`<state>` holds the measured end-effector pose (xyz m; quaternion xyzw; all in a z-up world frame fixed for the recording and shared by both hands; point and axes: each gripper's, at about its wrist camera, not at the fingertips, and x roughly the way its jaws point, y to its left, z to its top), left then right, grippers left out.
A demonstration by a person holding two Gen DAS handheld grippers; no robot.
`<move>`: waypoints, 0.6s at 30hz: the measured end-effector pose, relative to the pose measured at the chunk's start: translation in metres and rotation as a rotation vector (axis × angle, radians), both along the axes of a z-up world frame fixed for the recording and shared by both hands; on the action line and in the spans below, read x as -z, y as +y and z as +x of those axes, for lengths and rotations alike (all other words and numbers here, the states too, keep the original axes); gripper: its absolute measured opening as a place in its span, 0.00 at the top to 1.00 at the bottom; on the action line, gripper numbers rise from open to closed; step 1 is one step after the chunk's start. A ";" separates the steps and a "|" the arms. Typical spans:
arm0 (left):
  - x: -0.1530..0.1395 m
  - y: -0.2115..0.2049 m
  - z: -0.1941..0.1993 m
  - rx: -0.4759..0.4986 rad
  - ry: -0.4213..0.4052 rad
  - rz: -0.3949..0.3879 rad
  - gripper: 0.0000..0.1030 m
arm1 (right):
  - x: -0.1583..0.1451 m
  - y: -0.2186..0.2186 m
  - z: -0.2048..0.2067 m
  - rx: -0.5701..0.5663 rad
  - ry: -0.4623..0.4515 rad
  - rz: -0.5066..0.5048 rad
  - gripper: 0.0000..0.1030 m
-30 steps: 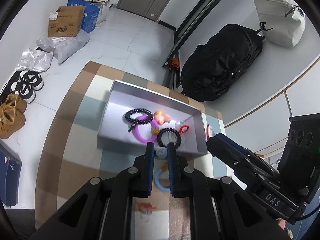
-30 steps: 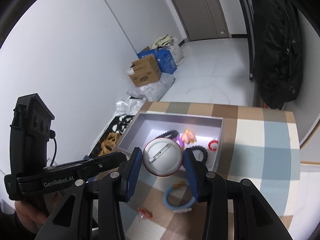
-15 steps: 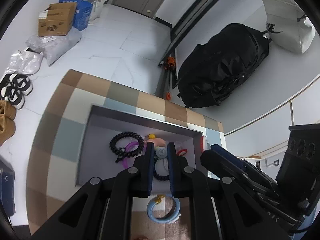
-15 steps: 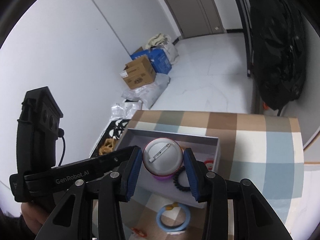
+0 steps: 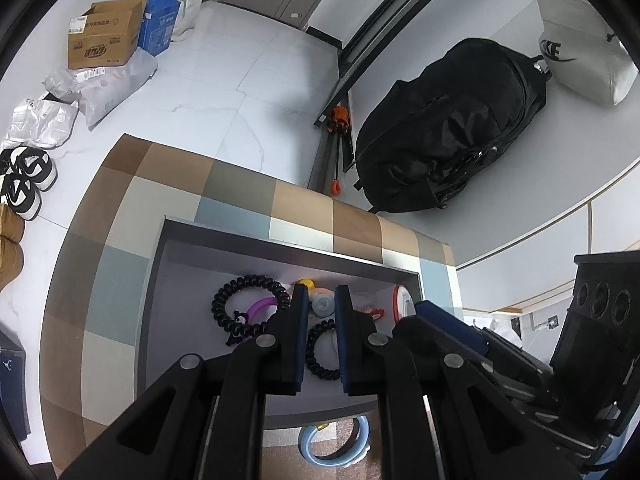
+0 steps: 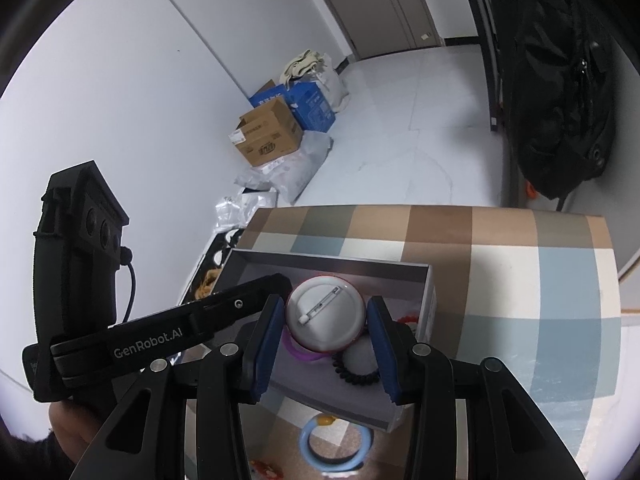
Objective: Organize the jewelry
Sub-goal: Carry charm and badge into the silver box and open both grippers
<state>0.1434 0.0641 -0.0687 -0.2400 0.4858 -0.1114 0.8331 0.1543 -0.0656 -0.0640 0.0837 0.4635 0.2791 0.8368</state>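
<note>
Now both hand-held grippers are hovering over the grey box, each carrying a piece to drop in.

Nearest, outside the box on the checked tabletop [image 6: 560,280], a smooth pale-blue ring [image 6: 334,450] and a small red trinket [image 6: 264,470] are lying unsorted. Above the box's near wall, the right hand-held gripper [image 6: 326,320] is pinching a round pin badge [image 6: 326,314] by its rim, its glossy white back and metal pin facing the camera; the left hand-held gripper [image 5: 320,306] is pressing on a small pale rounded charm [image 5: 322,305]. To do this well, I judge each should be lowered close to the box floor before its fingers spread, so hard pieces are not bouncing out. Farther in, the rigid, shallow box [image 5: 280,246] is holding springy black coil bands [image 5: 250,304], a purple band [image 5: 260,305] and a red-and-white piece [image 5: 374,312] near its right wall.
</note>
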 end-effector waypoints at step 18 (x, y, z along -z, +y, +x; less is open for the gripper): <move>0.002 0.027 0.003 -0.075 0.019 -0.231 0.47 | -0.005 -0.018 0.001 0.075 0.012 0.081 0.31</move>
